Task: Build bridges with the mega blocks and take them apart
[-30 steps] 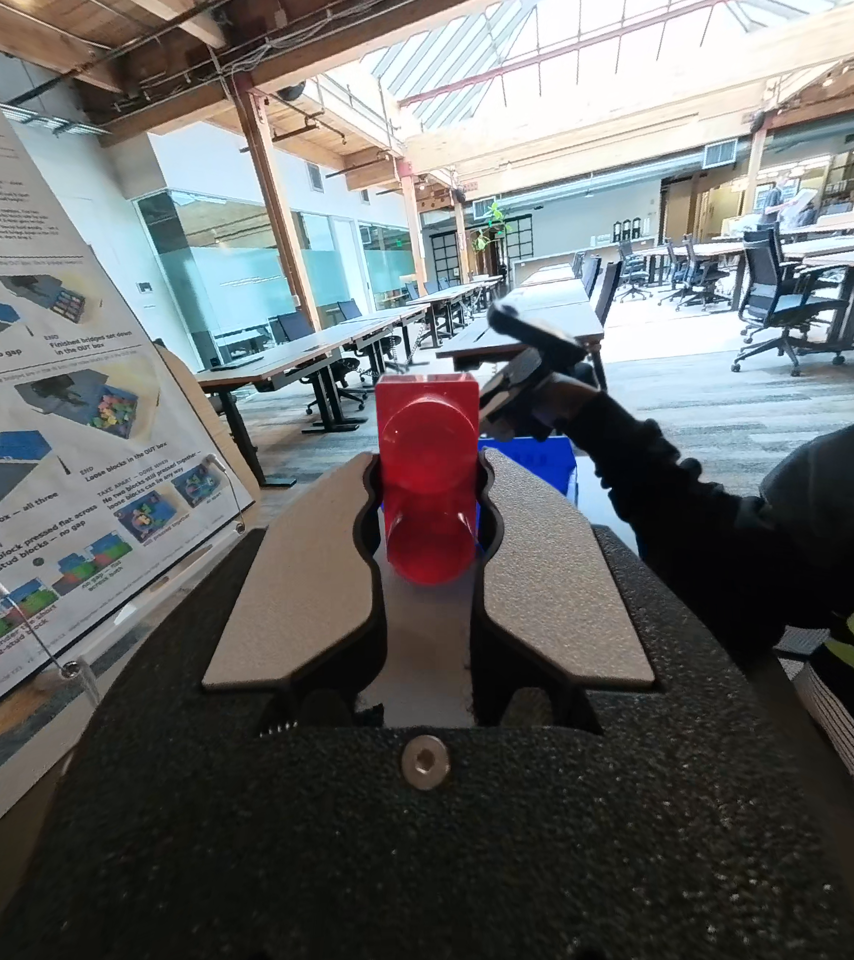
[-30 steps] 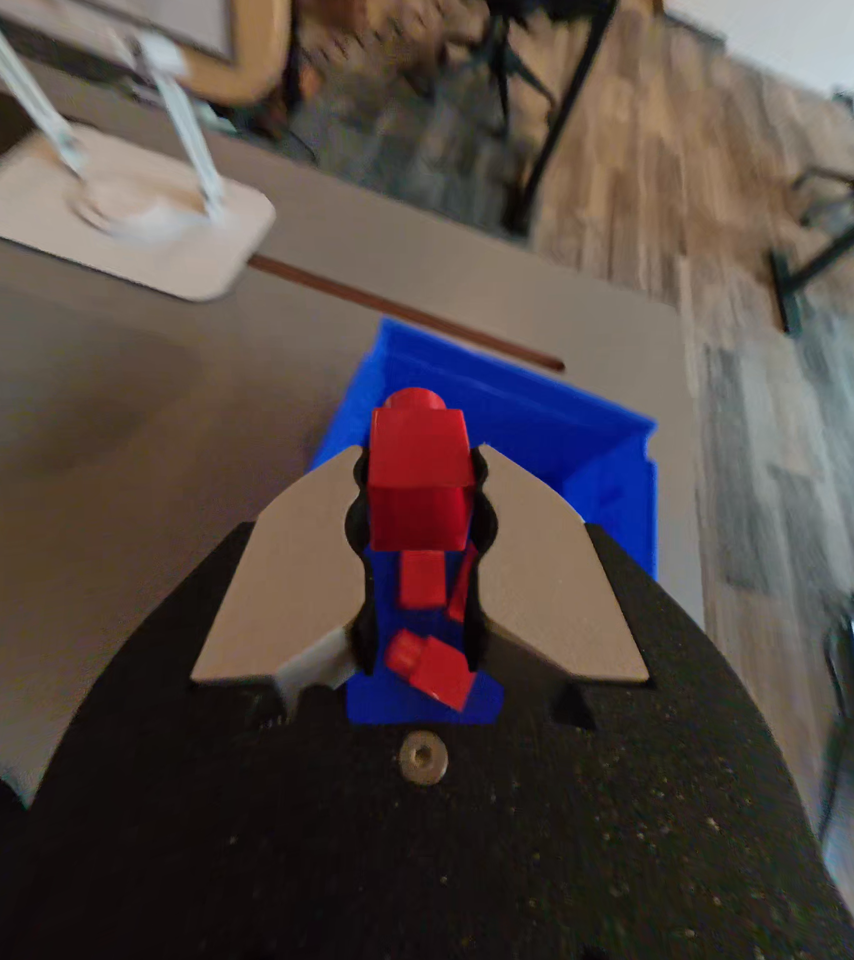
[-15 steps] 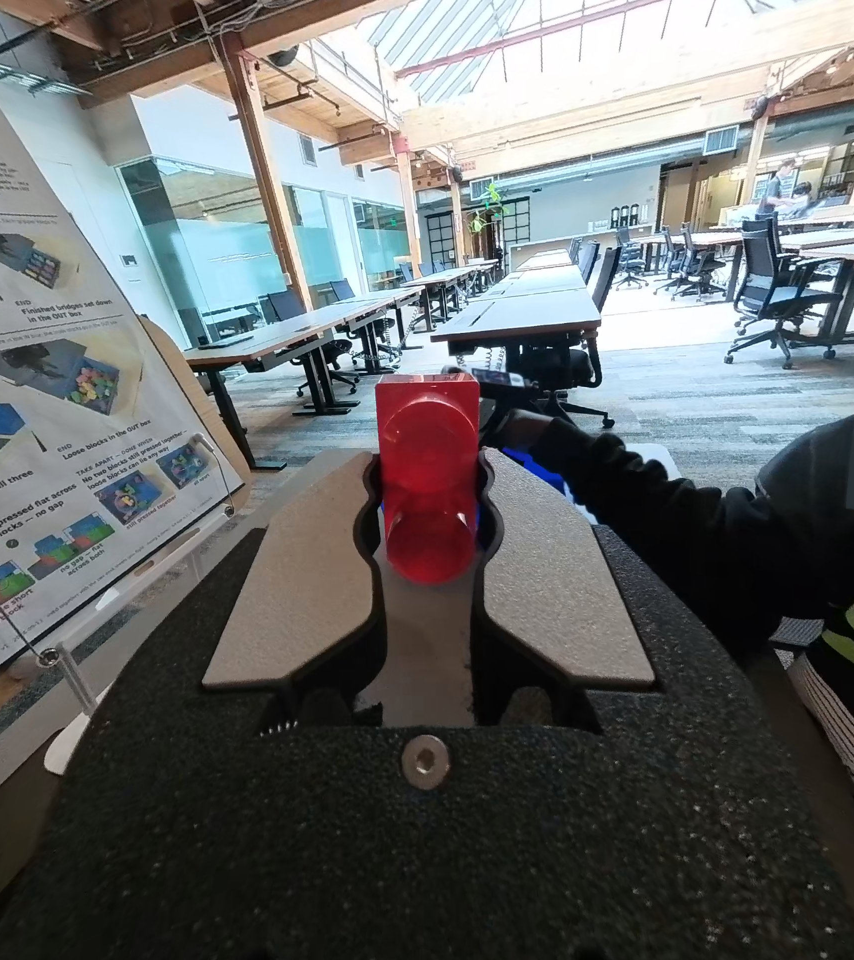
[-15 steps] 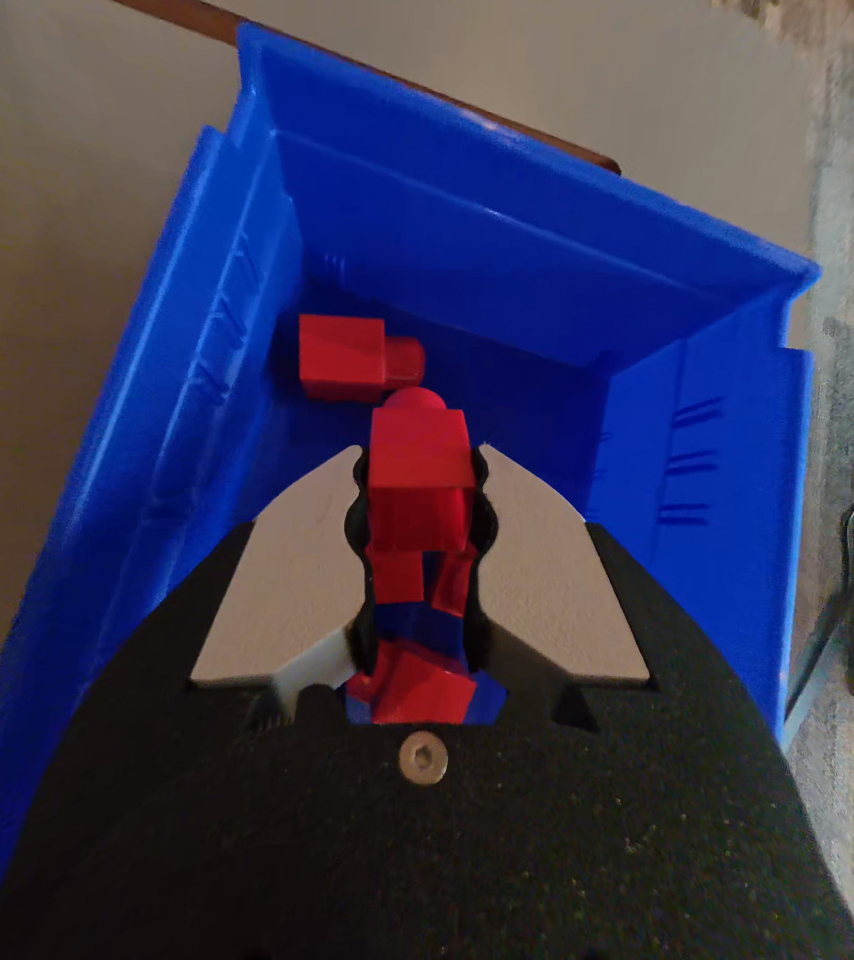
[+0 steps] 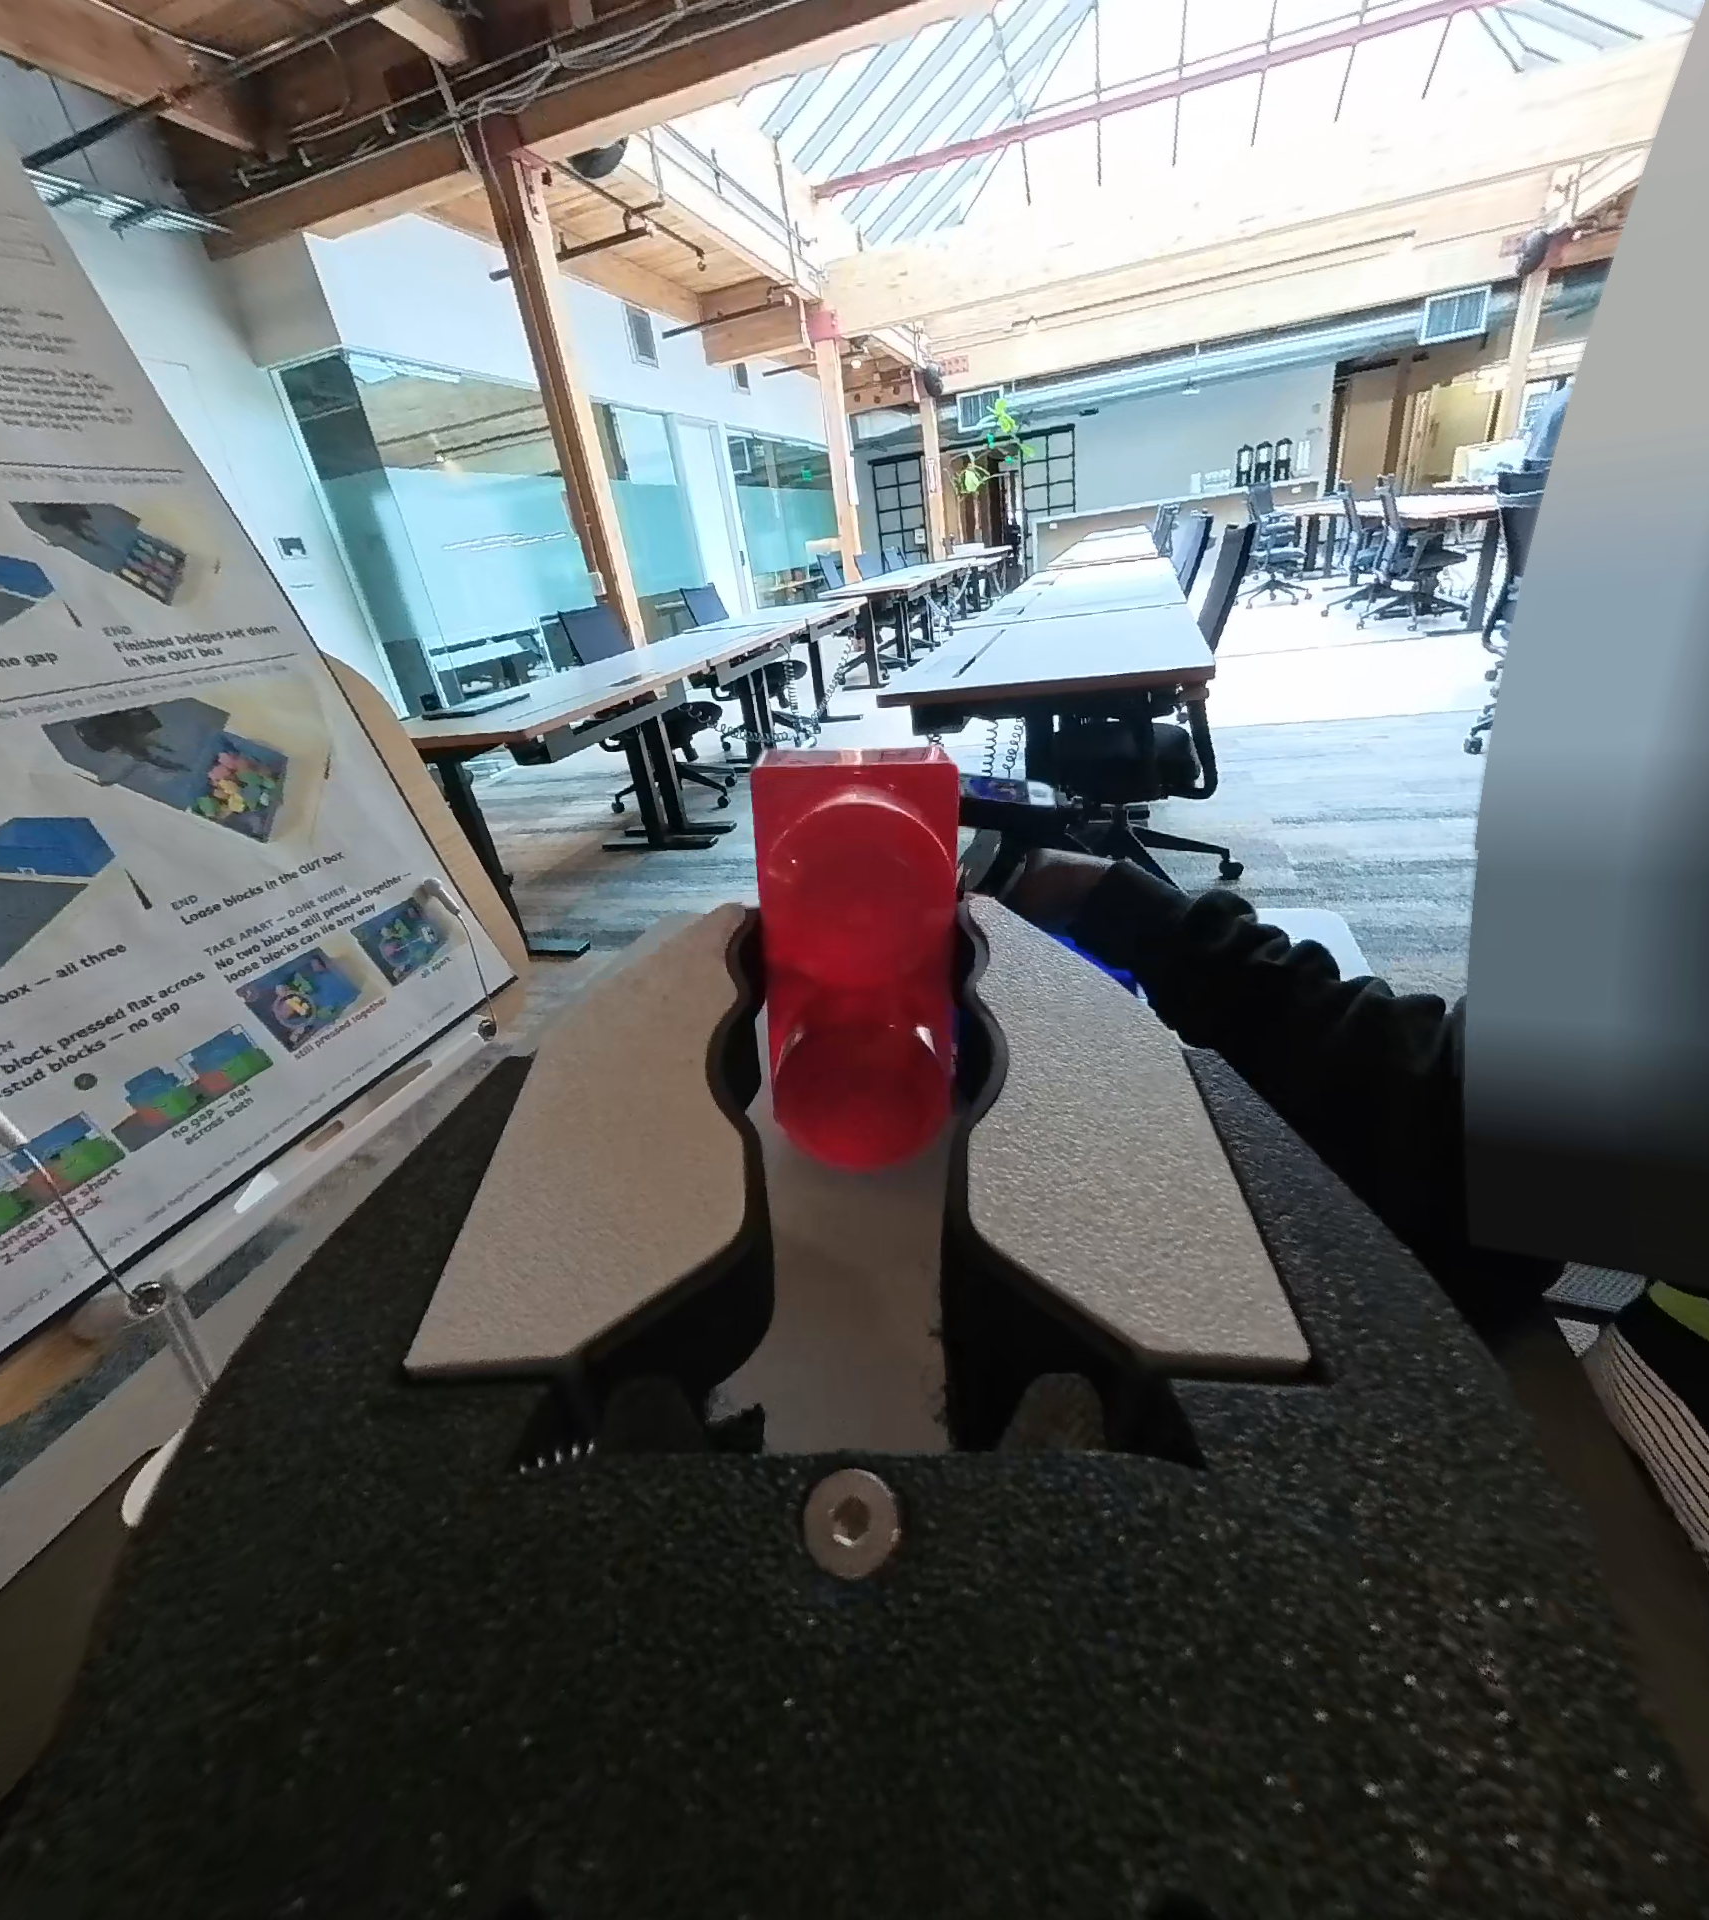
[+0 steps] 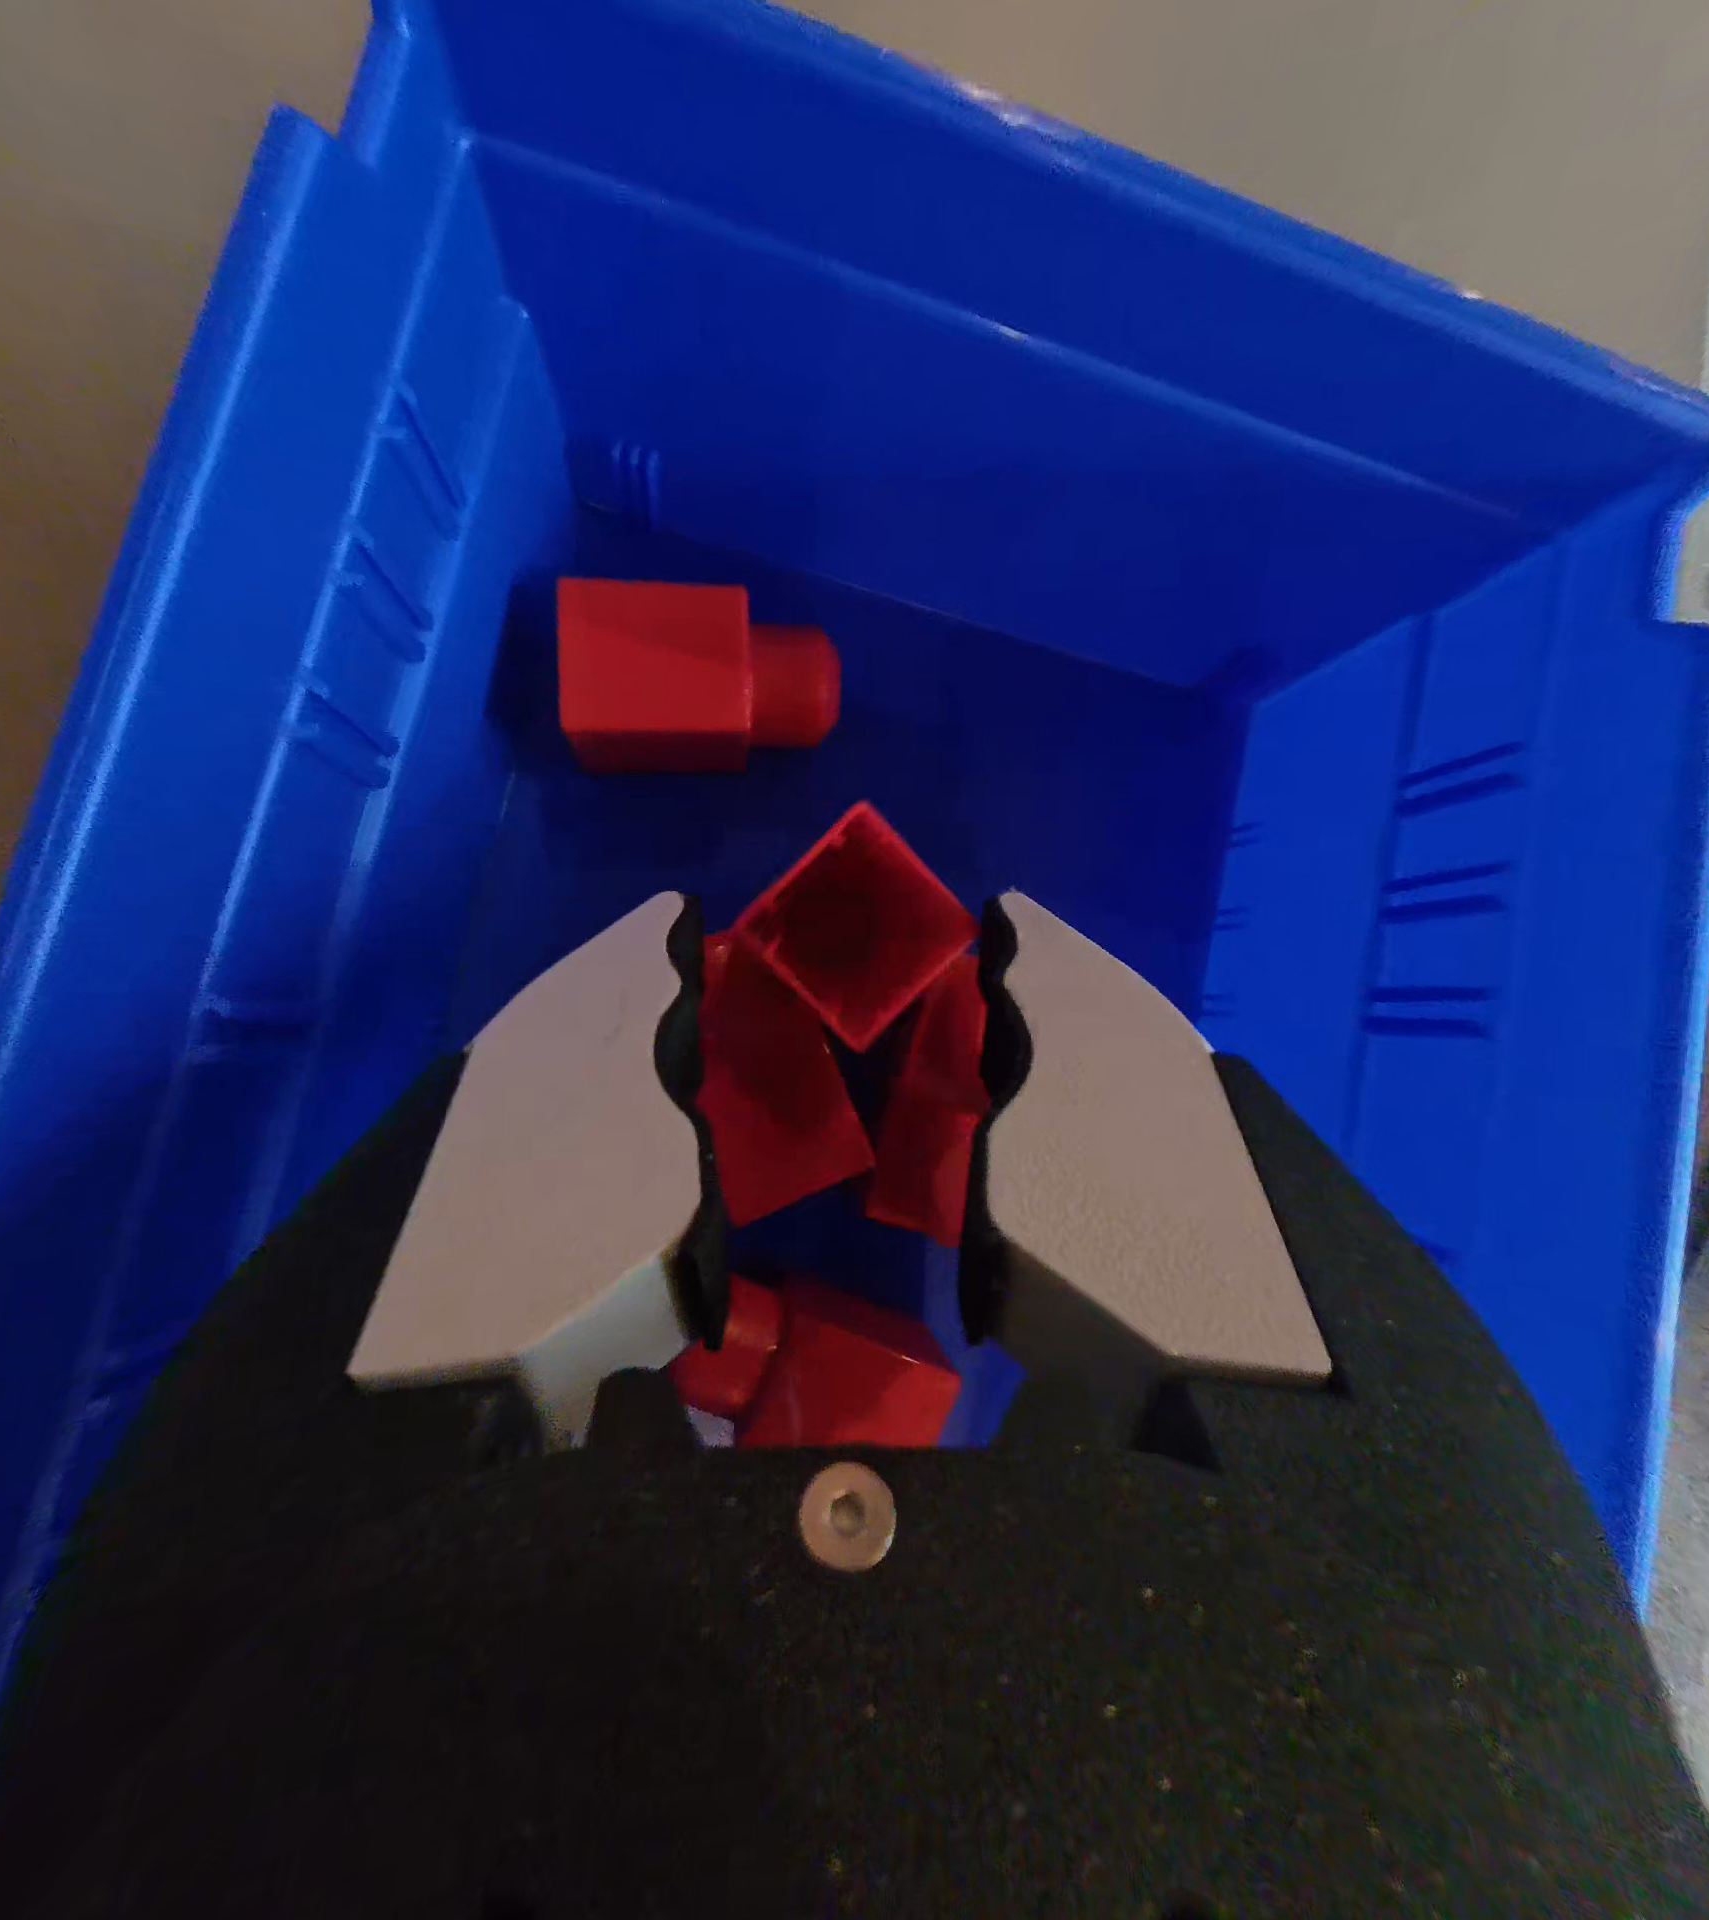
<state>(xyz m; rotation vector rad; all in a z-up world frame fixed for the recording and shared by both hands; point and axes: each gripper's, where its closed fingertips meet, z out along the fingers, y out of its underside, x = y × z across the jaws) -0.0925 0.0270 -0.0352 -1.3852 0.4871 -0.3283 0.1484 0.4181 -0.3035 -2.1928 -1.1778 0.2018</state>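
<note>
Two grippers are shown above the bench, one emptied and one loaded; the blue bin (image 6: 933, 436), seen from above in the right wrist view, fills most of that frame. Half a second earlier a red block was clamped in the right gripper (image 6: 837, 1049); its fingers are now parted, and the released block (image 6: 855, 930) is seen tumbling between the tips, hollow underside up, clear of both pads; a drop into the bin is thus judged complete for this piece, as suits the taking-apart stage. Further red blocks lie beneath the fingers on the bin floor; a lone red block (image 6: 668, 675) rests on its side near the far left corner. The left gripper (image 5: 855, 997), held level, is unchanged; it is closed on a two-stud red block (image 5: 855, 935), studs facing the camera.
</note>
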